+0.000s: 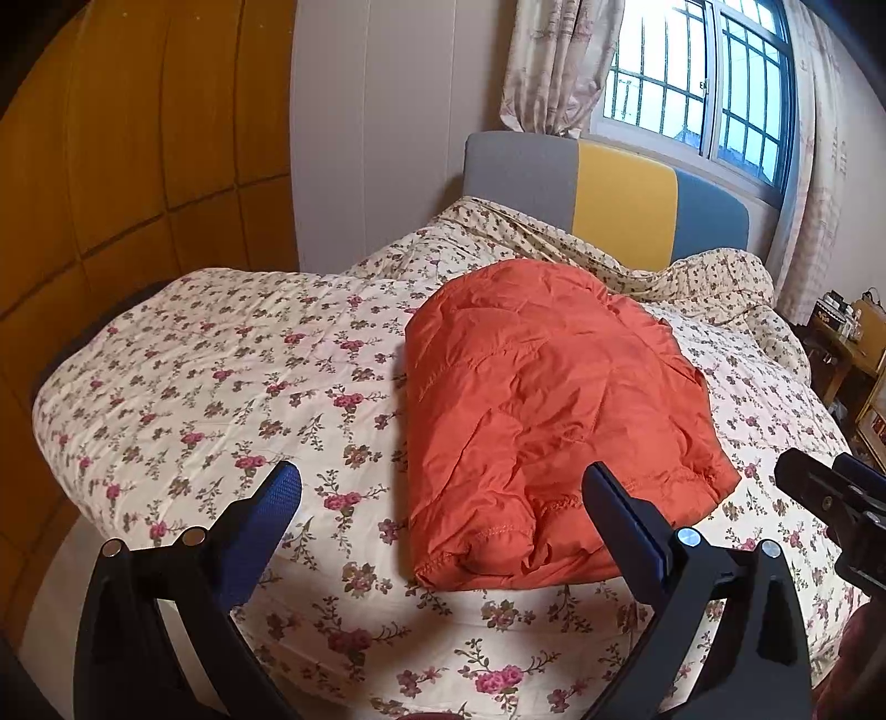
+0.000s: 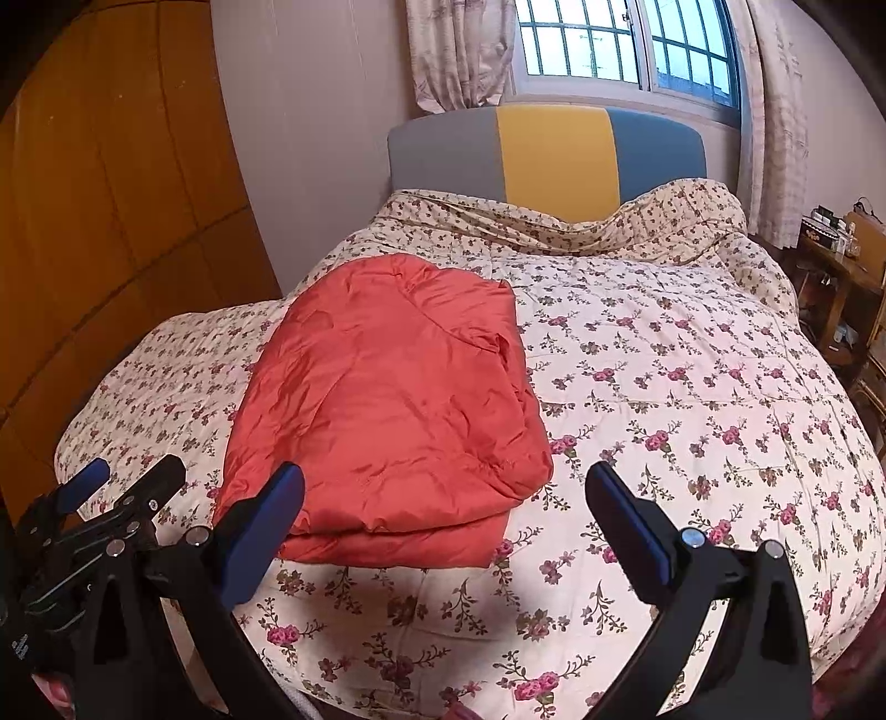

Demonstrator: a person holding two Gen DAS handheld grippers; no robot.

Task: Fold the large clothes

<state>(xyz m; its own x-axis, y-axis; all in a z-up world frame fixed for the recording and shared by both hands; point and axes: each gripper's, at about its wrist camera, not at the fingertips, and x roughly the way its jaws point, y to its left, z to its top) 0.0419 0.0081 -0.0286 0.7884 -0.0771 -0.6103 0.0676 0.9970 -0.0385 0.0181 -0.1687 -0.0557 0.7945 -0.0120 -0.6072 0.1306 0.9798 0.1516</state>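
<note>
The orange jacket (image 1: 548,410) lies folded on the floral bed (image 1: 221,376), its long axis running toward the headboard. Its near hem sits ahead of the left hand-held gripper (image 1: 443,487), left of the right hand-held gripper (image 2: 446,487) (both spread, holding nothing). Bare quilt surrounds it.

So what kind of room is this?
A bedroom in a home, most likely: a bed under a floral quilt, a padded headboard below a curtained window, and an orange jacket lying folded on the bed.
</note>
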